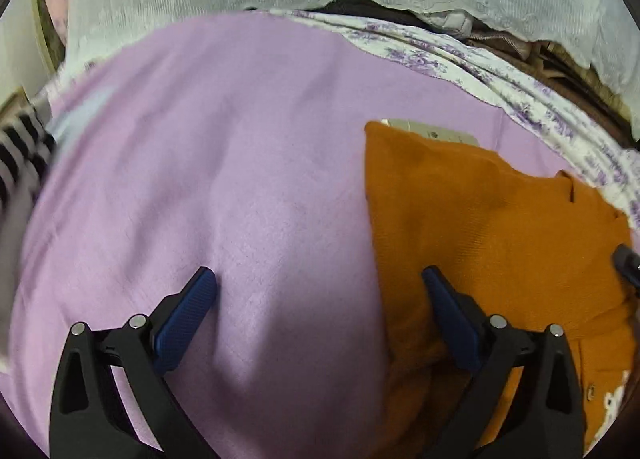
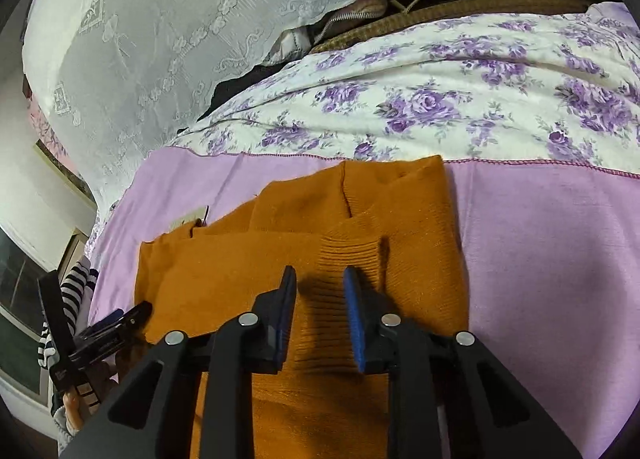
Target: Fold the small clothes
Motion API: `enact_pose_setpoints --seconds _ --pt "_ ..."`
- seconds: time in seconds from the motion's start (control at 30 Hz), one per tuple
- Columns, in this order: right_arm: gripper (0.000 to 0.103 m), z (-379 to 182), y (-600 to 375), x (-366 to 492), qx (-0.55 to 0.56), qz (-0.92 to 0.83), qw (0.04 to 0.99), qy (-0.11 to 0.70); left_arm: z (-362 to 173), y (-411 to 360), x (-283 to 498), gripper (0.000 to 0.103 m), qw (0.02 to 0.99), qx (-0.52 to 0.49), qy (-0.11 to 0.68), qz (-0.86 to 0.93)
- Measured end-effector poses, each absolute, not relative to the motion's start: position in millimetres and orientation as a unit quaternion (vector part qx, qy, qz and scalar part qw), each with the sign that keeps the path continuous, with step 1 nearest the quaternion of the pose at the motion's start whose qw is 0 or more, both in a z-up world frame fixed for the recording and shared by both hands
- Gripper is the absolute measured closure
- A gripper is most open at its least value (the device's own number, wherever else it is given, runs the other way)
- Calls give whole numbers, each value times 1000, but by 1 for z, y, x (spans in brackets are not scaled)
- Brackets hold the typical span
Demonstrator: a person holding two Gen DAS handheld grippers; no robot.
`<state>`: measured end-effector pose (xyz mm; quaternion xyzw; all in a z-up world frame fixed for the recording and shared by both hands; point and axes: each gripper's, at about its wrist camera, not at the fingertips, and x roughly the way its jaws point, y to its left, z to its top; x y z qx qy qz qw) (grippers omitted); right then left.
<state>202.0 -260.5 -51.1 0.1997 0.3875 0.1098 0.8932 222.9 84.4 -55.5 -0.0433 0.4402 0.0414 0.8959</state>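
Observation:
An orange knit sweater [image 2: 304,255] lies partly folded on a lilac blanket [image 2: 552,243]. Its ribbed cuff [image 2: 352,255] rests on top of the body. My right gripper [image 2: 320,279] hovers over the cuff, jaws a little apart and holding nothing. In the left wrist view the sweater [image 1: 488,227] lies at the right. My left gripper [image 1: 316,279] is wide open above the blanket [image 1: 224,179], its right finger [image 1: 448,307] over the sweater's left edge. A paper tag [image 1: 432,133] pokes out at the sweater's far edge. The left gripper also shows in the right wrist view [image 2: 116,323].
A floral purple-and-white sheet [image 2: 460,107] lies beyond the blanket. A white lace cloth [image 2: 168,39] hangs behind it, over dark clutter and a zipped item [image 2: 348,17]. A striped black-and-white sleeve [image 1: 20,155] is at the far left.

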Motion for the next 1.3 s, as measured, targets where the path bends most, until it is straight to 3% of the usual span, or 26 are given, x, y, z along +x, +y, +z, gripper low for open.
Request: enact_pose_setpoints --seconds 0.23,0.37,0.53,0.77,0.87,1.3 --pt "59 -36 -249 172 151 108 908 375 -33 80 172 4 921 -24 388 3" --pt "60 -46 -250 158 139 99 909 380 -54 67 159 4 903 32 429 7" --pt "55 -30 -254 108 124 105 922 353 -42 70 134 4 913 28 408 13" --pt "52 -60 -250 52 64 102 910 396 -43 64 84 4 912 33 408 -33" --pt "44 -58 -250 42 64 102 912 393 -51 63 70 5 904 40 425 -33" --pt "43 -64 -282 -20 146 135 902 384 -57 85 -4 5 876 -89 439 -178"
